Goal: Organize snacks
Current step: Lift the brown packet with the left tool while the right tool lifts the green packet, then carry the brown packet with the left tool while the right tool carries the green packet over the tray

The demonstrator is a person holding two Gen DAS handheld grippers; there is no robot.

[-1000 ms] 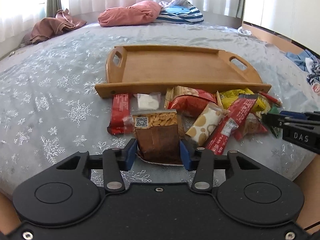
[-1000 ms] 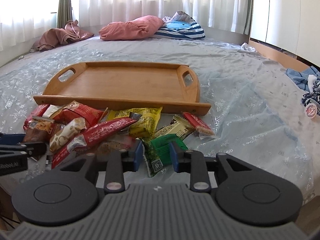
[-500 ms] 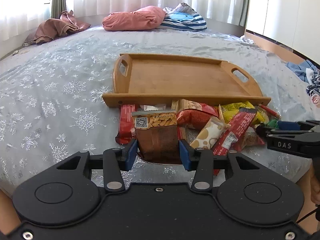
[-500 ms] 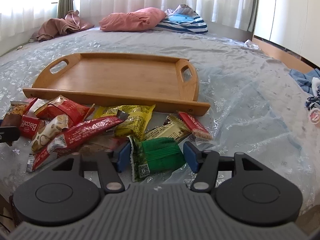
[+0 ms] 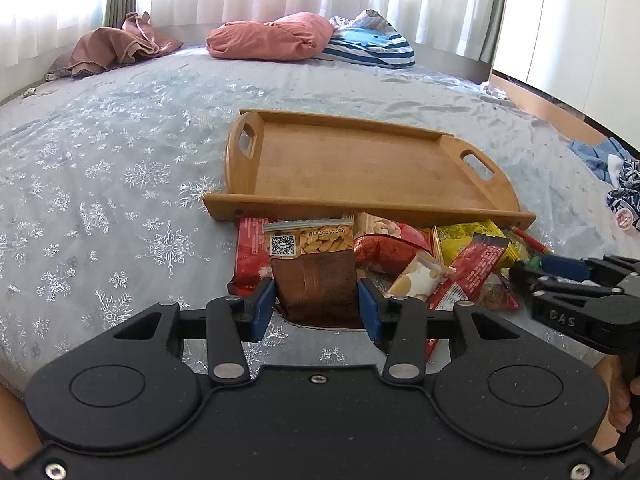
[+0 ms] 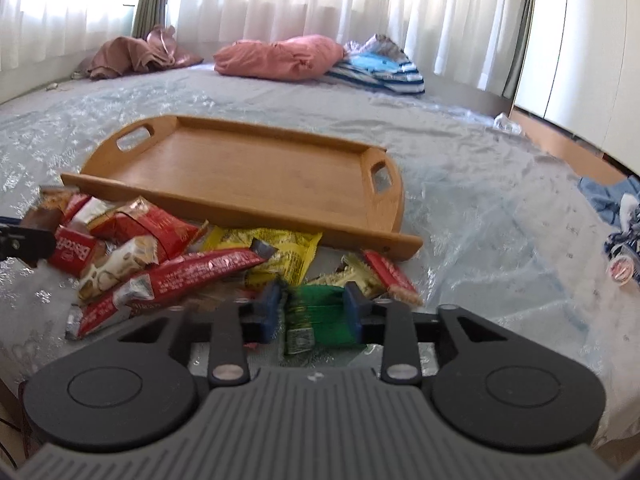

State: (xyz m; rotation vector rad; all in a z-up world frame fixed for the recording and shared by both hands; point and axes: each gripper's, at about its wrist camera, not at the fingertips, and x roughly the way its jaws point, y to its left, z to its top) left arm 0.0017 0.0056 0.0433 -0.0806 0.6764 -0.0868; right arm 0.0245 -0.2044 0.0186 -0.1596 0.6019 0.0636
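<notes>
My left gripper (image 5: 316, 308) is shut on a brown peanut packet (image 5: 314, 276) with a QR code and holds it raised above the bed, in front of the empty wooden tray (image 5: 360, 204). My right gripper (image 6: 314, 310) is shut on a green snack packet (image 6: 320, 314), lifted a little off the sheet; it also shows in the left wrist view (image 5: 536, 270). A pile of snacks lies before the tray: a red Biscoff bar (image 6: 74, 254), a long red packet (image 6: 188, 276), a yellow packet (image 6: 280, 254), a cream packet (image 6: 120, 266).
The tray (image 6: 240, 204) lies on a grey snowflake bedspread (image 5: 100, 184). A pink pillow (image 5: 272, 42), a striped pillow (image 5: 372, 48) and a brown cloth (image 5: 116, 46) lie at the far side. Blue clothes (image 6: 616, 204) lie at the right edge.
My right gripper closed on the green packet and lifted it. My left gripper rose with the peanut packet, so the tray and pile sit lower and farther in view.
</notes>
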